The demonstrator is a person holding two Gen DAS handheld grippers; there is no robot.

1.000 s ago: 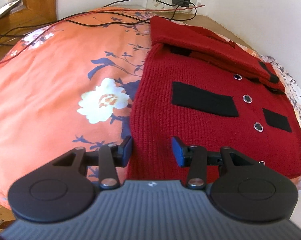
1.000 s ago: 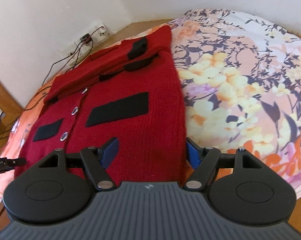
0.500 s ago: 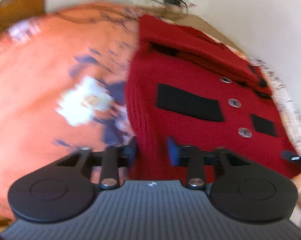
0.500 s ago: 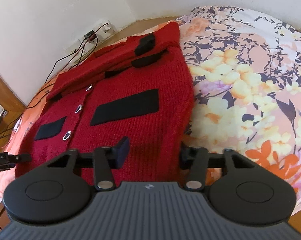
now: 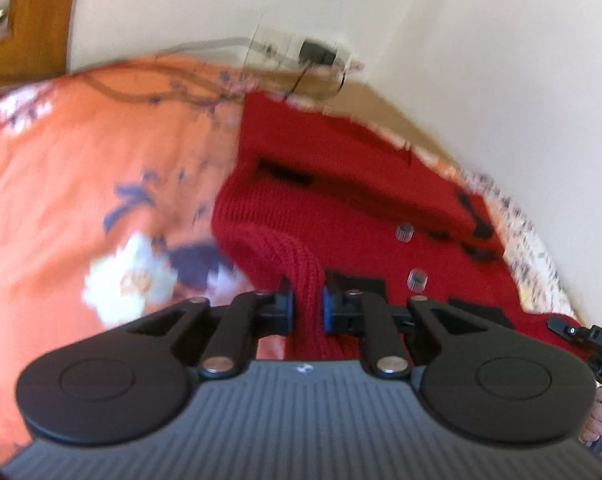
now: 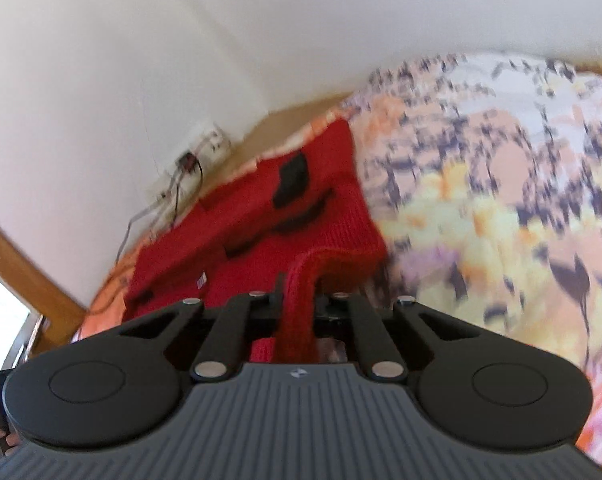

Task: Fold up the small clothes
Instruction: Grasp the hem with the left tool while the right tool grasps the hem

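With the left gripper (image 5: 306, 304) and right gripper (image 6: 299, 304) each pinching a raised hem corner of the red cardigan (image 5: 341, 216) lying on the floral bedspread (image 5: 81, 184), uneven lifting could pull thick knit from either grip, skewing the fold.

The cardigan (image 5: 365, 184) is red ribbed knit with black patches and silvery buttons (image 5: 417, 279). Left of the left hand-held gripper (image 5: 306, 304), which is black with blue pads, the bedsheet (image 5: 81, 184) is orange with a white flower and dark blue leaves. Right of the right hand-held gripper (image 6: 301, 300), the sheet turns pale with yellow, peach and dark purple blossoms. The wall (image 5: 461, 40) ahead is white.
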